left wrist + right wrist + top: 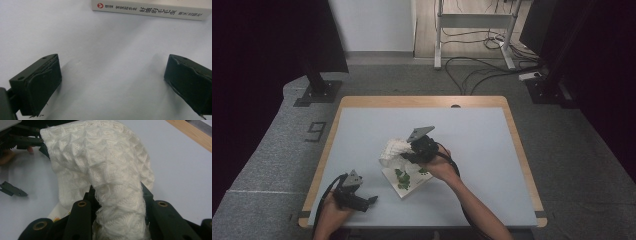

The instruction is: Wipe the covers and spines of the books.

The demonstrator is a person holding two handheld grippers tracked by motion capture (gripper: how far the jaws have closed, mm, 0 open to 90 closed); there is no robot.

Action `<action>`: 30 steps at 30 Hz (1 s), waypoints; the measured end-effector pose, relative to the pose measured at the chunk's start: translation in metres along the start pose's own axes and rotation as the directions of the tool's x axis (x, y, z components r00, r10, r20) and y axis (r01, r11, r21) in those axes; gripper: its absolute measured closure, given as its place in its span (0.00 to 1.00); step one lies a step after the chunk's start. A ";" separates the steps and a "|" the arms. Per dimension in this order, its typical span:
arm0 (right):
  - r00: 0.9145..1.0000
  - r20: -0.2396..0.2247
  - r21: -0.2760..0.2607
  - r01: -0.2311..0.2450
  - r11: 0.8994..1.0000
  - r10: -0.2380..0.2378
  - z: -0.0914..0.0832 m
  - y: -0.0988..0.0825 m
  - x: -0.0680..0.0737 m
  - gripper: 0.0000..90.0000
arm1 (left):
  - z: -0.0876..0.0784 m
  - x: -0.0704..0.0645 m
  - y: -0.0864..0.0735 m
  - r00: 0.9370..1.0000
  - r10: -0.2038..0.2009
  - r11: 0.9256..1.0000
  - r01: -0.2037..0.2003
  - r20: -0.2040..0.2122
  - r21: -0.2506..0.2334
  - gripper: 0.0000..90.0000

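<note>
I have the white knitted cloth (105,170) pinched in my right gripper (409,150), its fingers closed on a bunched fold, lifted over the book (404,180) on the table (482,150). My left gripper (362,200) rests open nearby. Next I judge: carry the cloth clear and set it down.

Each black gripper, left (371,200) and right (403,156), is topped by a grey three-cornered plate behind the jaws. Brass-ringed screw holes are seen beside the right jaws; black cables are trailed behind. Bare forearms are shown.
</note>
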State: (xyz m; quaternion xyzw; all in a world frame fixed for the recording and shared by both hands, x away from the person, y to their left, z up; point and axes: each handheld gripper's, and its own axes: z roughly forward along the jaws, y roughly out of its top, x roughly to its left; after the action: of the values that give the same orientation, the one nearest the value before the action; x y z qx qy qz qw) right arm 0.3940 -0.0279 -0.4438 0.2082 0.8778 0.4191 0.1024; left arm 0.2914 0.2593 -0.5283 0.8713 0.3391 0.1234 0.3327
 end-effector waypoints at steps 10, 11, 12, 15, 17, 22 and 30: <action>0.999 0.034 -0.012 -0.022 1.000 0.023 -0.020 -0.016 -0.011 0.71 | 0.000 0.000 0.000 1.000 -0.002 1.000 0.002 0.000 0.000 0.01; 0.999 0.037 -0.013 -0.025 1.000 0.025 -0.023 -0.017 -0.013 0.71 | 0.000 0.000 0.000 1.000 -0.002 1.000 0.002 0.001 0.000 0.01; 0.999 0.038 -0.013 -0.026 1.000 0.027 -0.024 -0.018 -0.014 0.71 | 0.000 0.000 0.000 1.000 -0.002 1.000 0.002 0.000 0.000 0.01; 0.998 0.051 -0.012 -0.039 0.999 0.039 -0.033 -0.025 -0.019 0.71 | 0.000 0.000 0.000 1.000 -0.002 1.000 0.002 0.001 0.000 0.01; 0.997 0.059 -0.016 -0.049 0.999 0.049 -0.038 -0.028 -0.023 0.71 | 0.000 0.000 0.000 1.000 -0.002 1.000 0.002 0.000 0.000 0.01; 0.994 0.081 -0.025 -0.066 0.998 0.067 -0.052 -0.036 -0.030 0.71 | 0.000 0.000 0.000 1.000 -0.002 1.000 0.002 0.000 -0.001 0.01; 0.989 0.119 -0.031 -0.083 0.996 0.087 -0.071 -0.049 -0.038 0.71 | 0.000 0.000 0.000 1.000 -0.004 1.000 0.004 0.001 -0.001 0.01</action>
State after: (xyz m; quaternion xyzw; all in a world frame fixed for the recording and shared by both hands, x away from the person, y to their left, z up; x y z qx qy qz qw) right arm 0.3896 -0.1219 -0.4376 0.2689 0.8548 0.4213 0.1398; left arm 0.2912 0.2591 -0.5284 0.8704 0.3408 0.1225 0.3337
